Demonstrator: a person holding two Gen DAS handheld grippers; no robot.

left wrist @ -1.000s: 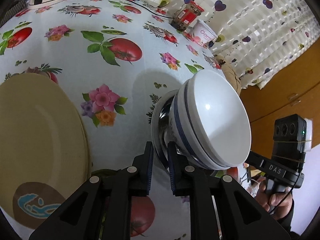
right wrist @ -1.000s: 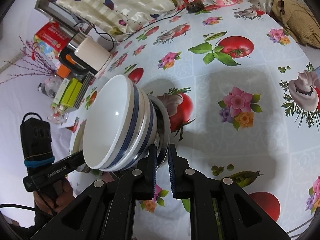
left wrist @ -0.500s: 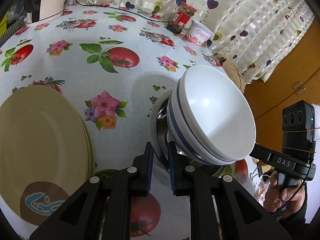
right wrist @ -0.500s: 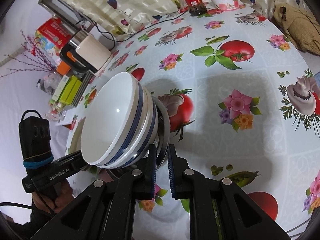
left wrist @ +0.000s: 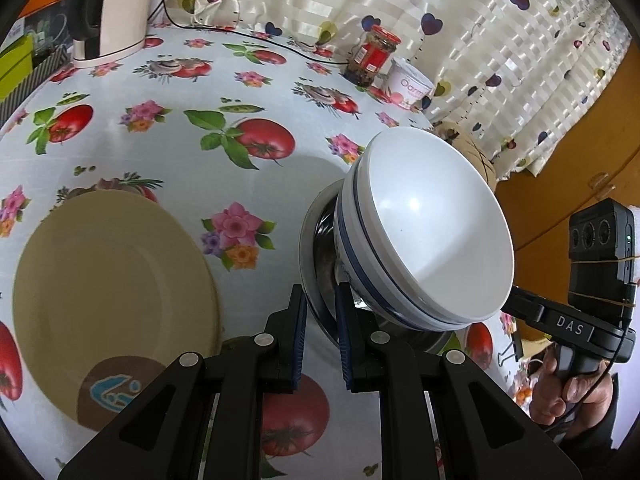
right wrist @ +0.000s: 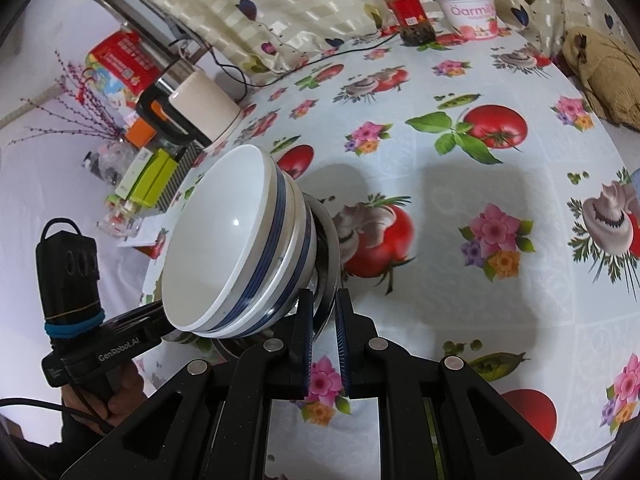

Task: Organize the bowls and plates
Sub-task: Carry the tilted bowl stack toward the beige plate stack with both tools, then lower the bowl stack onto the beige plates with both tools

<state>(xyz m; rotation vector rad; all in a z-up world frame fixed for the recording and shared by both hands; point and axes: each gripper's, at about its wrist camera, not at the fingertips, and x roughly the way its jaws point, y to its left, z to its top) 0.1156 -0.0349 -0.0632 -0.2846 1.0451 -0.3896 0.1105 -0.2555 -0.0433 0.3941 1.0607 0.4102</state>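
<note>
A stack of white bowls with blue stripes (left wrist: 432, 232) sits inside a metal bowl (left wrist: 316, 248), held above the flowered tablecloth and tipped on its side. My left gripper (left wrist: 320, 320) is shut on the metal rim at one side. On the opposite side my right gripper (right wrist: 323, 320) is shut on the same rim (right wrist: 330, 256), with the white bowls (right wrist: 224, 248) to its left. Beige plates (left wrist: 112, 292) lie stacked on the table, left of the left gripper. Each view shows the other gripper's body and the hand that holds it.
A kettle (left wrist: 116, 8) with its cord stands at the back left. A red-lidded jar (left wrist: 372, 56) and a yogurt tub (left wrist: 410, 84) sit by the curtain. Boxes (right wrist: 156, 176) crowd the left table edge, and a straw object (right wrist: 600, 68) lies at the right.
The bowl stack and the left gripper have risen a little, so more of the table's far side and the kettle now show. Both grips stay as they were.
</note>
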